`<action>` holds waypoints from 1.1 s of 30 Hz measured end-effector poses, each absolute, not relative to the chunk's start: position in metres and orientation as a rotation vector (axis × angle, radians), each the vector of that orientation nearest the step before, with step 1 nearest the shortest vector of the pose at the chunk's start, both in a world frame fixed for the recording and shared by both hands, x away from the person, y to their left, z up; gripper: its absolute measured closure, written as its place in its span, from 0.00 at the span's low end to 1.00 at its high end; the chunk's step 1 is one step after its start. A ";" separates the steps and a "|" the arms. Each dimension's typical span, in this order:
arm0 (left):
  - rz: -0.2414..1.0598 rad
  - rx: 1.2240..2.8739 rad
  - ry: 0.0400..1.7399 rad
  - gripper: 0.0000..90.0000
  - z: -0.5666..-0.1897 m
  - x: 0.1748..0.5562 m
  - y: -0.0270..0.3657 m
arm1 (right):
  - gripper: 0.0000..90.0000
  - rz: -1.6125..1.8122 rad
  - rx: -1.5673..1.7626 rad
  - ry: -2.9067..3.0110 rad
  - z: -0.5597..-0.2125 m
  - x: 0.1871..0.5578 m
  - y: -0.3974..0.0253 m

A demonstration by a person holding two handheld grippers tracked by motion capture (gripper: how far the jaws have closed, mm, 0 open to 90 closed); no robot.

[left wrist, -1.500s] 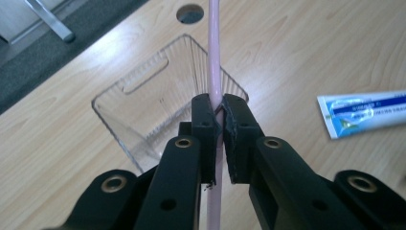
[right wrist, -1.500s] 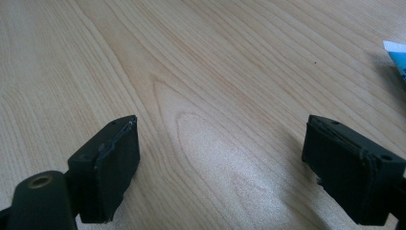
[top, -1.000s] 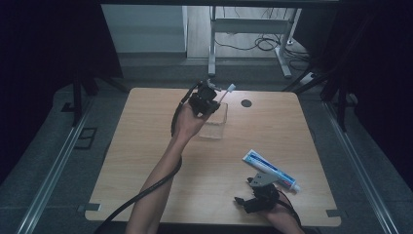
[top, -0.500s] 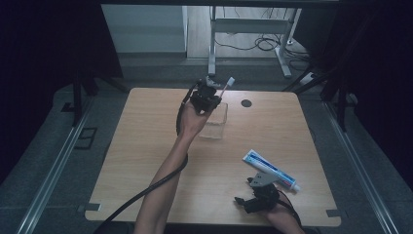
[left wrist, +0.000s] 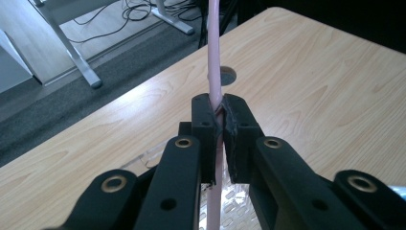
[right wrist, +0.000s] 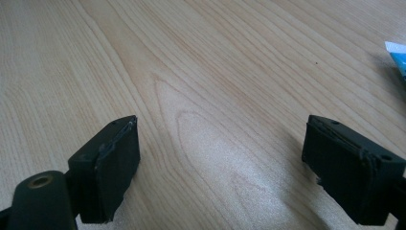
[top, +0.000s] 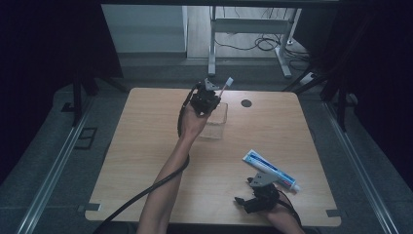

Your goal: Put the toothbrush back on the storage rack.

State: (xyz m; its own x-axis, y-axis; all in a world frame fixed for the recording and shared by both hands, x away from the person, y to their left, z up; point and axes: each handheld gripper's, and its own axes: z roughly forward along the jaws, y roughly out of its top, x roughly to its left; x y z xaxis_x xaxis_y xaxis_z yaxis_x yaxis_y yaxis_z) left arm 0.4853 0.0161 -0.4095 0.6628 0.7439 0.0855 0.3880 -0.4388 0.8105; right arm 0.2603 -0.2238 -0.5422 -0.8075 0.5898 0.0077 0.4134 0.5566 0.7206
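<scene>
A pink toothbrush (left wrist: 214,72) is clamped between the jaws of my left gripper (left wrist: 219,122), its white head (top: 229,82) pointing up and to the right. That left gripper (top: 207,97) hovers over a clear plastic cup (top: 215,122) at the table's far middle. The toothbrush's lower end reaches down toward the cup's ribbed plastic (left wrist: 237,201). A blue and white toothpaste tube (top: 271,169) lies at the front right. My right gripper (top: 251,201) rests low near the front edge, just left of the tube, its pads (right wrist: 115,163) wide apart over bare wood.
A round cable hole (top: 246,103) sits in the wooden table (top: 146,146) at the far middle right of the cup. A desk frame with cables (top: 253,34) stands on the floor beyond the table. A corner of the tube (right wrist: 397,57) edges the right gripper view.
My left gripper has risen and tilted a little with the toothbrush, whose head now points more upward. The right gripper and the tube have stayed put.
</scene>
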 end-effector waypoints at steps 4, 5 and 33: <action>0.558 2.075 0.876 0.93 -0.417 0.485 0.017 | 0.14 1.092 0.839 2.557 -0.542 0.260 -0.224; 0.558 2.075 0.879 0.93 -0.418 0.485 0.018 | 0.14 1.094 0.839 2.558 -0.542 0.260 -0.224; 0.555 2.136 0.899 0.92 -0.457 0.483 0.018 | 0.14 1.093 0.840 2.557 -0.542 0.260 -0.224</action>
State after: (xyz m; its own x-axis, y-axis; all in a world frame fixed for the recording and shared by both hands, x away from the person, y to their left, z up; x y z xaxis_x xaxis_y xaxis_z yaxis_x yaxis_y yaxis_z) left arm 0.4827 0.0178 -0.4575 0.6606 0.7440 0.1007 0.4233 -0.4798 0.7685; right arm 0.2602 -0.2238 -0.5423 -0.8073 0.5901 0.0086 0.4140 0.5559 0.7208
